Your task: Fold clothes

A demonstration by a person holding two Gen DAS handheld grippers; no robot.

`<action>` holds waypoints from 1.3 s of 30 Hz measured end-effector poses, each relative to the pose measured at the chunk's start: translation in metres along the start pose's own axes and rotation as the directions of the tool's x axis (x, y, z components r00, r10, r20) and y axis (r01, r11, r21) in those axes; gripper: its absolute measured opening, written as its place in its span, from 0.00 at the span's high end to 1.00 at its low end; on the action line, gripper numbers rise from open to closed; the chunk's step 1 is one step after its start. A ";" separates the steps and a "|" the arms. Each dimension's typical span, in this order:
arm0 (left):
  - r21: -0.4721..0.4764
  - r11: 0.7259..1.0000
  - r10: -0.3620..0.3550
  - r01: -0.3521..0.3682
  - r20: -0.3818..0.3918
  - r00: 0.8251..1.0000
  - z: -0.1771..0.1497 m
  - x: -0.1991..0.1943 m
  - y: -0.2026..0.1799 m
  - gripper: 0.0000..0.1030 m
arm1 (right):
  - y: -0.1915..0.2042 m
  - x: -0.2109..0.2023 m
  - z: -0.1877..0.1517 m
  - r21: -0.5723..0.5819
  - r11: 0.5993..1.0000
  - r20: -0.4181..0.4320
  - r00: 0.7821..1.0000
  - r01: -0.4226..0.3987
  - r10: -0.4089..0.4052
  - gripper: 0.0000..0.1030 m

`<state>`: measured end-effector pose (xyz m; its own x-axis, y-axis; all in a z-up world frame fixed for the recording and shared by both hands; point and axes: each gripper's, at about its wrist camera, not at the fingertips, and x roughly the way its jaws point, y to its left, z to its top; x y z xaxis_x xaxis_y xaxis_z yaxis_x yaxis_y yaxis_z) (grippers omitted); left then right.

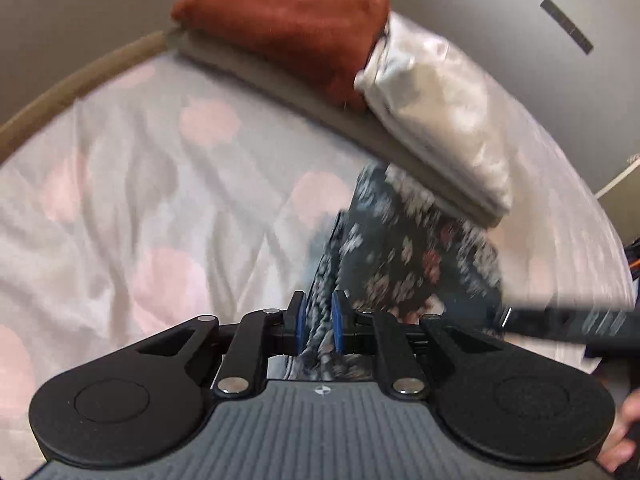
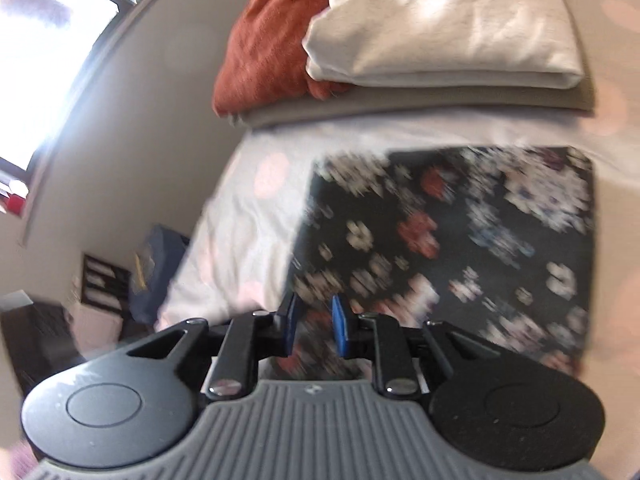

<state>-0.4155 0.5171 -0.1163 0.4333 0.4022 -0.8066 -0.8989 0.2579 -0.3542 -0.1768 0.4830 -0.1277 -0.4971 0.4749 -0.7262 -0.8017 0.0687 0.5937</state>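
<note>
Left wrist view: the left gripper [image 1: 319, 326] pinches a bunched edge of the dark floral garment [image 1: 404, 248], which trails toward the frame's upper right over the bedsheet [image 1: 160, 184]. Soft, light cloth; best held at edges. Right wrist view: the right gripper [image 2: 314, 330] seems to be closed on the garment's lower-left edge, though blur leaves that uncertain; its long axis looks horizontal.

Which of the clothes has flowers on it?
The dark floral garment, spread on the bed nearest the grippers. The rust-red one and the white one are plain, folded and stacked behind it.
</note>
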 end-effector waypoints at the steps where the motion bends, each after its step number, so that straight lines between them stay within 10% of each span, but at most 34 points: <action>1: 0.006 1.000 -0.004 0.004 0.006 1.000 0.001 -0.005 -0.004 0.89 | 0.004 0.003 -0.003 -0.039 0.999 -0.023 0.999 0.026 -0.027 0.79; 9: 0.192 0.980 0.059 -0.042 -0.080 0.995 -0.023 -0.001 -0.037 0.69 | -0.011 -0.012 -0.027 -0.176 0.970 -0.016 0.985 0.167 -0.172 0.79; 19: 0.237 0.964 0.142 -0.120 -0.080 0.987 -0.046 0.045 -0.022 0.88 | -0.103 -0.081 -0.065 -0.001 0.972 0.088 0.968 0.235 -0.234 0.64; 33: 0.147 0.986 0.096 -0.078 -0.123 0.988 -0.042 0.059 0.010 0.69 | -0.159 -0.028 -0.077 0.275 0.958 0.067 0.995 -0.085 0.069 0.44; 39: 0.148 0.986 0.098 -0.076 -0.147 0.984 -0.039 0.065 0.005 0.80 | -0.156 -0.027 -0.078 0.267 0.955 0.091 0.990 -0.130 0.109 0.70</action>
<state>-0.3947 0.5100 -0.1892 0.3288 0.2922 -0.8981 -0.9096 0.3538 -0.2179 -0.0647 0.3908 -0.2276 -0.5495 0.5577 -0.6222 -0.6119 0.2384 0.7541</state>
